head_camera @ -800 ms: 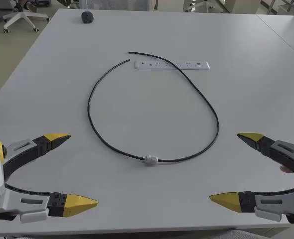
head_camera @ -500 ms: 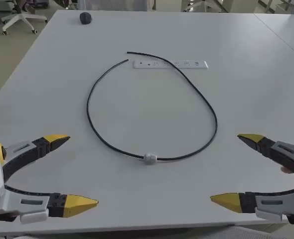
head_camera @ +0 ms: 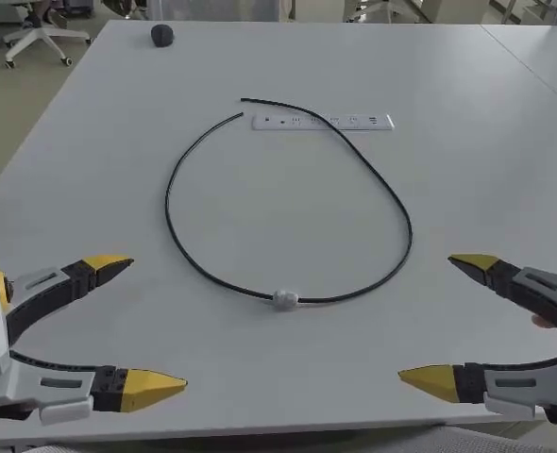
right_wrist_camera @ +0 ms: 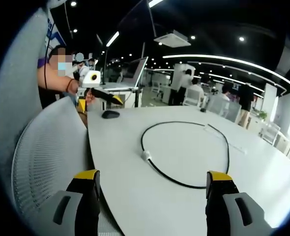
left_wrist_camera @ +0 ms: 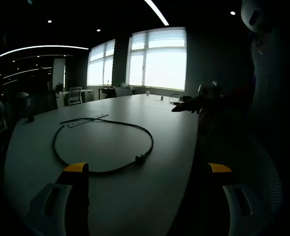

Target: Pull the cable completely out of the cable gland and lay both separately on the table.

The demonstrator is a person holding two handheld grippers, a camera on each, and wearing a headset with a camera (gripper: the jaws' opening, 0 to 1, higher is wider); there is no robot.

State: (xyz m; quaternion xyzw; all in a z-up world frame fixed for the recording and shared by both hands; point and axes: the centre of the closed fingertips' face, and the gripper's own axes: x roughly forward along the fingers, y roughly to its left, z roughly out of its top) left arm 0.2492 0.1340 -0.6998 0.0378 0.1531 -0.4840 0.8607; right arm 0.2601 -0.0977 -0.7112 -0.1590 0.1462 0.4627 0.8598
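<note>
Jaws of left gripper and right gripper gape empty; ahead between them, small grey plastic cable gland on thin black cable, likely limp, light; pinch gland, pull cable beside.

An open-plan office: white tables, swivel chairs, strip ceiling lights, large windows.

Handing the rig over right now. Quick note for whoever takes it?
Left hand-held gripper: open, empty, over the near table edge. Right hand-held gripper: open, empty, opposite it.
Cable lies in a loop on the table. The cable gland is threaded on the near arc, between the grippers. One cable end crosses a power strip.
Done: nothing yet.
Left: grip gland and cable, pull the cable fully out, lay both apart.
</note>
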